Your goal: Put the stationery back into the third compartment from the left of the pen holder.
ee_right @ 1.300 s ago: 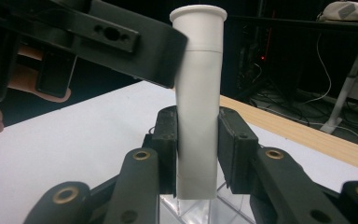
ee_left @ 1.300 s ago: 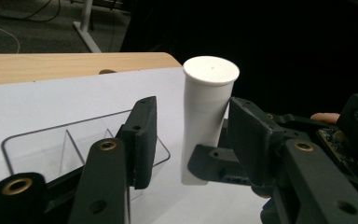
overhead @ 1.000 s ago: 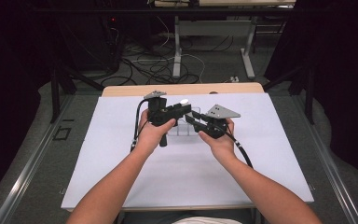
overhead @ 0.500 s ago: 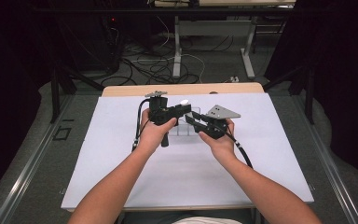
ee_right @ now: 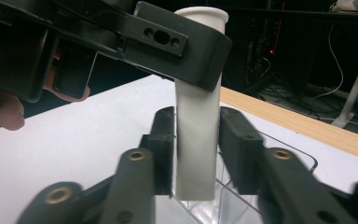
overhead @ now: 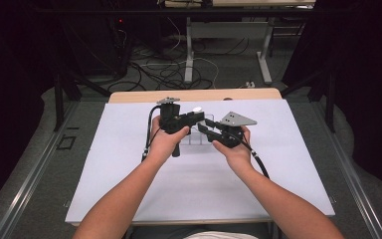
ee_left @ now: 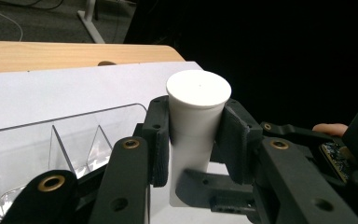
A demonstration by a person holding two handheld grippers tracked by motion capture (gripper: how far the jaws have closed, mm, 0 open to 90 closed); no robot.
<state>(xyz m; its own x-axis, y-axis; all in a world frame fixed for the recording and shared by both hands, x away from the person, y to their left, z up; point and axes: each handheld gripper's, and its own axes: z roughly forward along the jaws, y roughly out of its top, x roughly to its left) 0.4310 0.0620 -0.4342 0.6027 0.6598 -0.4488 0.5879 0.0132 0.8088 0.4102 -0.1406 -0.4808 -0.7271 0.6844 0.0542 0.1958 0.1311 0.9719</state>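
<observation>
Nothing moved: both grippers' jaws stay clamped on white tube [ee_left: 196,135]; gripper views reveal clear tray [ee_left: 51,154].

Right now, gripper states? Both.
Left gripper: shut on the white tube, near its top.
Right gripper: shut on the same white tube, lower down.

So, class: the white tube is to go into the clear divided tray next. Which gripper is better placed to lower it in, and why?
Probably the left gripper: its jaws clamp the white tube near the capped top, above the clear divided tray. The right gripper flanks the tube's lower end, nearer the tray, so it would likely get in the way.
</observation>
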